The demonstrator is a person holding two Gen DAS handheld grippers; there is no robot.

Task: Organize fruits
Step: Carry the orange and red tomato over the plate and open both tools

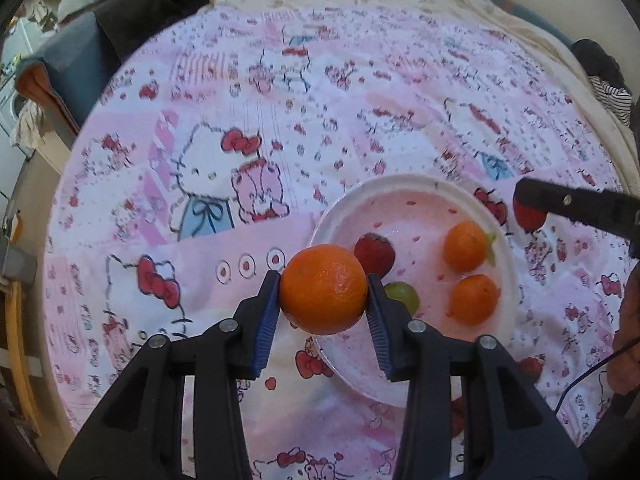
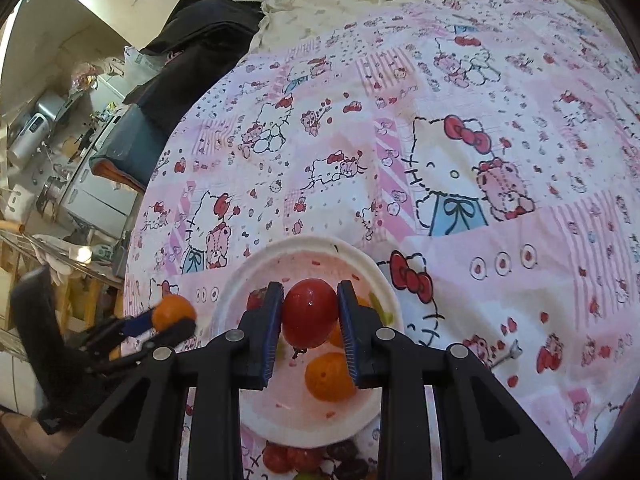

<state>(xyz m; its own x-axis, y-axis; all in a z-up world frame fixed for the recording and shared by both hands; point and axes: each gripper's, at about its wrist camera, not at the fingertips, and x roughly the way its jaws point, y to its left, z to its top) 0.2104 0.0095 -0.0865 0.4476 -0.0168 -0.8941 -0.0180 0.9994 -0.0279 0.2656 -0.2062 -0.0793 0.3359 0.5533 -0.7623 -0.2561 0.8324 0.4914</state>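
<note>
Fruit is gathering on a white plate (image 1: 416, 188) lying on the patterned cloth (image 1: 280, 120): two small oranges (image 1: 466, 246), a strawberry (image 1: 376, 254) and a green grape (image 1: 404, 294). The left gripper (image 1: 323, 294) is clamping an orange (image 1: 323, 288) over the plate's edge. The right gripper (image 2: 310, 314) is gripping a red tomato (image 2: 310, 312) above the plate.

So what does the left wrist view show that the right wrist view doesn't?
Only the left wrist view: the strawberry and green grape lying plainly on the plate.

Only the right wrist view: the right gripper shut on a red fruit, and loose red and dark fruits on the cloth below the plate.

Both: the white plate, and the left gripper holding an orange.
</note>
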